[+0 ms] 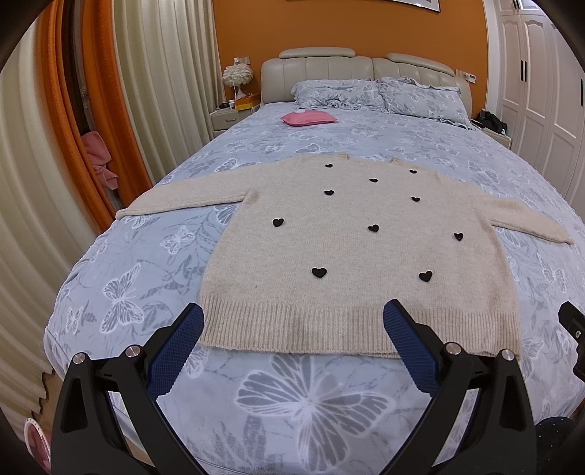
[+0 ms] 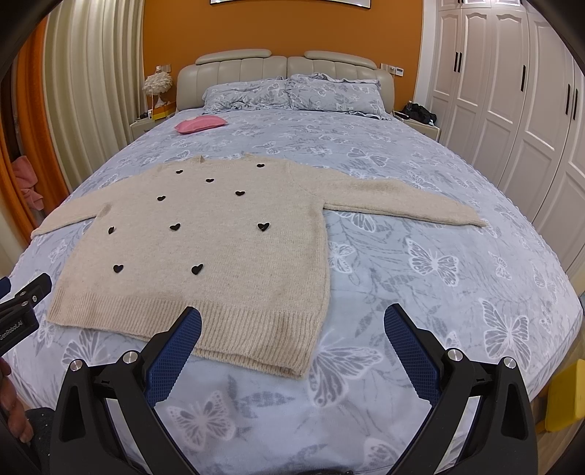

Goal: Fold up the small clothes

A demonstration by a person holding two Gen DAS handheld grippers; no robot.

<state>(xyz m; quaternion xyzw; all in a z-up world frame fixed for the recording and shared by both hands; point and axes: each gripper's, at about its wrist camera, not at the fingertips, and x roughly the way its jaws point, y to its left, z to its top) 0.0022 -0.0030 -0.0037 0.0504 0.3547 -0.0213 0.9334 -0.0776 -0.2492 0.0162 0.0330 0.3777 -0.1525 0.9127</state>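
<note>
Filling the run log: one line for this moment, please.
sweater flat on bed, unfolded | left gripper open | right gripper open

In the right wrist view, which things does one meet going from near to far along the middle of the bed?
Right gripper → ribbed hem of the beige sweater → its neckline → pink cushion → blue pillows → padded headboard → orange wall.
</note>
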